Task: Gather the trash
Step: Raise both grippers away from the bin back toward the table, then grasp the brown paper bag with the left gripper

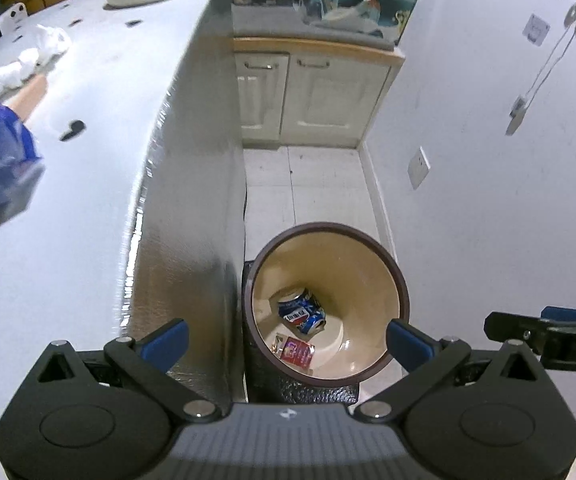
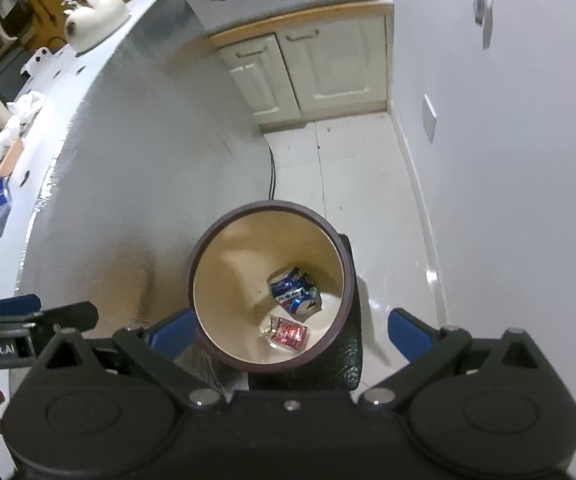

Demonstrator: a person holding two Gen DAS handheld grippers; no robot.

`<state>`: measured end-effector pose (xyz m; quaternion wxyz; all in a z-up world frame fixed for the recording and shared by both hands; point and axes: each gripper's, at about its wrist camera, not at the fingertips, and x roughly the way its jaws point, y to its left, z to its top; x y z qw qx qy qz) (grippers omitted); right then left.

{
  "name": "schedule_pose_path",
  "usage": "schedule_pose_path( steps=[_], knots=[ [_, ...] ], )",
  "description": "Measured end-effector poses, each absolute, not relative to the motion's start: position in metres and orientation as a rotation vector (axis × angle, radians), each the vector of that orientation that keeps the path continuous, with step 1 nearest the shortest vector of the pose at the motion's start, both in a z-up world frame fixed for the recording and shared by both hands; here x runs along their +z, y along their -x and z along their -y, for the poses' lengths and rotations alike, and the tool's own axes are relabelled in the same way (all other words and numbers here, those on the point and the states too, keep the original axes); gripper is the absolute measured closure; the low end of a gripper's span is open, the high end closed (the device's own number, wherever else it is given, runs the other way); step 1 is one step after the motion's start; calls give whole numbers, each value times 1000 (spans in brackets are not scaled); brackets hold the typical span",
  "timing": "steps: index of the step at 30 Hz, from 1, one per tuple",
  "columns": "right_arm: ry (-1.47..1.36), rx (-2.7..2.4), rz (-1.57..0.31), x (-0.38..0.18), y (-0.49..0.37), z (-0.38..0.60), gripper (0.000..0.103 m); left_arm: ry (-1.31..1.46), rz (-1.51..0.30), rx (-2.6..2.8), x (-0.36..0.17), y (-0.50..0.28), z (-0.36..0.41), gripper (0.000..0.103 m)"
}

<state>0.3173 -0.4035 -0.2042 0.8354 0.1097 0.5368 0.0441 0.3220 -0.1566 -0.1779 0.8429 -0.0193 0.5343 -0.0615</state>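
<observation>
Trash sits at the bottom of a round bin [image 1: 402, 280] on the floor, wedged between the end of a long white desk [image 1: 100, 168] and the wall. Seen from the left wrist, a crushed blue cola can [image 1: 302, 311] lies beside a small red packet [image 1: 296, 354], the two nearly touching, on the cream inner floor of the dark-rimmed bin. The left tongs [image 1: 286, 340] hang above the rim with jaws spread wide and nothing between them. More litter waits on the desk: crumpled white plastic bags [image 1: 20, 68] and a blue-and-white wrapper [image 1: 2, 156] near its far-left side.

From the right wrist, the same can [image 2: 294, 290] and packet [image 2: 288, 334] show clearly inside the bin, the can dented and lying on its side, the packet flat and glossy. The right tongs [image 2: 288, 334] are also fully spread and empty, poised over the near rim. The left tongs' arm crosses the lower-left corner.

With both drops apparently made, the sensible course is to lift clear of the rim, swing back over the desk, and take the soft bags by a bunched fold, not a loose edge, which would likely slip.
</observation>
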Motion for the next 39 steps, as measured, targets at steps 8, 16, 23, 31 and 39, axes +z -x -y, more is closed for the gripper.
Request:
schedule_pose_path(
  steps=[8, 16, 23, 31, 39],
  knots=[
    [-187, 96, -1079, -167, -297, 390, 0, 47, -1075, -157, -141, -297, 144, 0],
    [-163, 74, -1025, -136, -267, 379, 0, 60, -1019, -184, -116, -270, 121, 0],
    [-161, 34, -978, -113, -229, 359, 0, 65, -983, -204, -95, -238, 86, 0],
    [-167, 12, -917, -89, -194, 318, 0, 88, -926, -199, -74, -204, 31, 0],
    [-172, 33, -848, -75, -169, 260, 0, 98, -874, -168, -57, -178, -29, 0]
  ],
)
